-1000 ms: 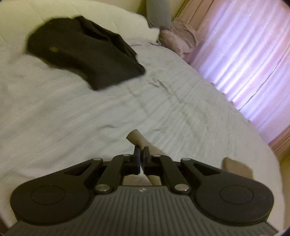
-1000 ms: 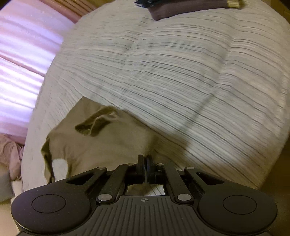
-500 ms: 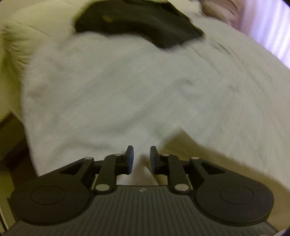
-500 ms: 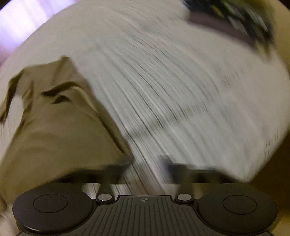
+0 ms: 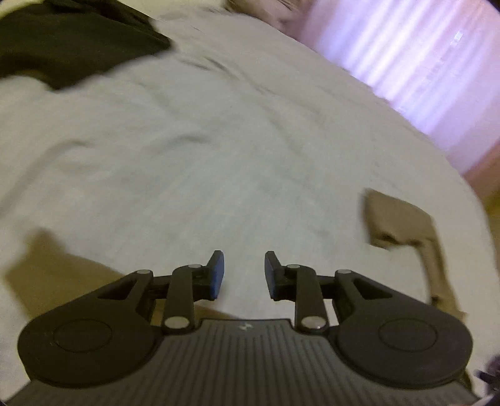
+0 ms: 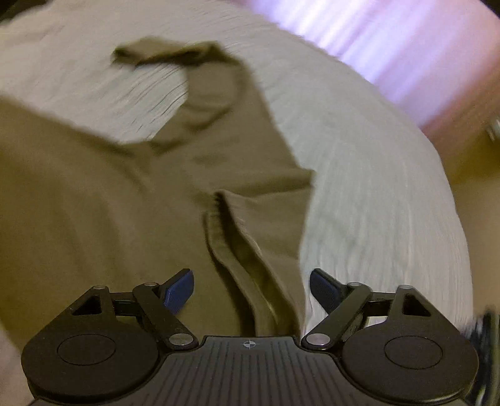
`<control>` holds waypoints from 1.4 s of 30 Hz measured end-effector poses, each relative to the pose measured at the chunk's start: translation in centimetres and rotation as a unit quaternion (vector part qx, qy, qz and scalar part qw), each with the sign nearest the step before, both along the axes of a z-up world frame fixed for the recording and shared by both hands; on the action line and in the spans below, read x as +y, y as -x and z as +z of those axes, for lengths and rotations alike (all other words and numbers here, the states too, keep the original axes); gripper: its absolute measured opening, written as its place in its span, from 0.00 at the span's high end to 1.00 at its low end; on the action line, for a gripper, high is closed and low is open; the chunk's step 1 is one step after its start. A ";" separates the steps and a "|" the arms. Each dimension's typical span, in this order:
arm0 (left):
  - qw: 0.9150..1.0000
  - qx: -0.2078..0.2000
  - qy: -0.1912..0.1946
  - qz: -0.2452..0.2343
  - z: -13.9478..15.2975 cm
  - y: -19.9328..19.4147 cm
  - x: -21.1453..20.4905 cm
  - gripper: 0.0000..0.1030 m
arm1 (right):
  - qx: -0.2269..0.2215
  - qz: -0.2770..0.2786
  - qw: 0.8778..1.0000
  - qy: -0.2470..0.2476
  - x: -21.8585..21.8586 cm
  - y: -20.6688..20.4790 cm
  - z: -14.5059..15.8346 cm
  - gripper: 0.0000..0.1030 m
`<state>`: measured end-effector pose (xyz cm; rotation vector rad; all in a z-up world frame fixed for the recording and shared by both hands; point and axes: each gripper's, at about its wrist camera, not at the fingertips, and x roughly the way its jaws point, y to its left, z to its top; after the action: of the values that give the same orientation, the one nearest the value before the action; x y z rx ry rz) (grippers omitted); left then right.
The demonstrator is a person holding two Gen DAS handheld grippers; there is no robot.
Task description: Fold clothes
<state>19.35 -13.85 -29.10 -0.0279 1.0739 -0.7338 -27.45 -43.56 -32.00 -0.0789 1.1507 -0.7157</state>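
Note:
A tan garment [image 6: 131,200] lies spread on the striped bedsheet [image 6: 368,200], filling the left and middle of the right wrist view, with a sleeve [image 6: 200,68] curled at the top. My right gripper [image 6: 251,292] is wide open and empty just above a folded seam of the garment. In the left wrist view a tan sleeve [image 5: 403,228] lies at the right and a tan patch [image 5: 53,265] at the lower left. My left gripper [image 5: 243,271] is open and empty over the bare sheet [image 5: 218,156]. Both views are blurred.
A black garment [image 5: 68,40] lies at the far left of the bed. A pinkish bundle [image 5: 275,12] sits at the head end. Lit pink curtains [image 5: 422,62] run along the bed's far side. The bed's edge curves down at the right [image 6: 462,218].
Both grippers were shut on the tan garment a second ago and have opened and let it go. Both cameras have swung round; the garment now lies spread on the bed.

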 end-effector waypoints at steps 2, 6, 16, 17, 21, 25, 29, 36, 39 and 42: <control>1.000 0.008 -0.004 -0.015 -0.4 0.8 -1.9 0.78 | 0.020 0.014 1.000 -0.003 -0.8 -0.3 -1.2 0.34; 0.999 0.015 -0.016 -0.031 -1.0 0.9 -4.4 0.78 | 0.003 -0.016 1.000 -0.016 -3.2 1.2 -1.6 0.93; 0.996 0.069 0.015 -0.050 -3.2 0.7 -12.8 0.70 | -0.280 -0.456 0.829 -0.162 -12.8 18.4 1.1 0.47; 0.995 0.079 0.020 -0.051 -3.7 0.8 -13.8 0.69 | -0.296 -0.453 0.823 -0.173 -12.7 18.8 1.1 0.46; 0.989 0.128 0.056 -0.045 -5.5 0.7 -18.0 0.65 | -0.337 -0.448 0.803 -0.205 -13.4 18.5 0.2 0.23; 0.972 0.198 0.123 0.008 -7.5 0.1 -21.0 0.58 | -0.347 -0.468 0.783 -0.215 -15.3 17.5 -1.8 0.23; 0.947 0.268 0.162 0.069 -10.2 0.0 -23.0 0.47 | -0.353 -0.479 0.772 -0.224 -16.3 17.1 -2.9 0.23; 0.942 0.264 0.170 0.117 -12.1 -2.1 -24.4 1.00 | -0.331 -0.482 0.780 -0.221 -17.4 16.8 -3.4 0.23; 0.977 0.127 0.168 0.035 -6.5 -5.0 -24.5 1.00 | -0.323 -0.486 0.782 -0.220 -17.2 16.6 -3.2 0.23; 0.988 -0.047 0.120 -0.082 -0.1 -8.0 -25.0 1.00 | -0.316 -0.489 0.783 -0.219 -17.3 16.4 -3.1 0.23</control>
<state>27.33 -38.83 -29.24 -0.1105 0.8993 -1.0012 -43.84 -60.89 -35.14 1.1643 0.6003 -1.2282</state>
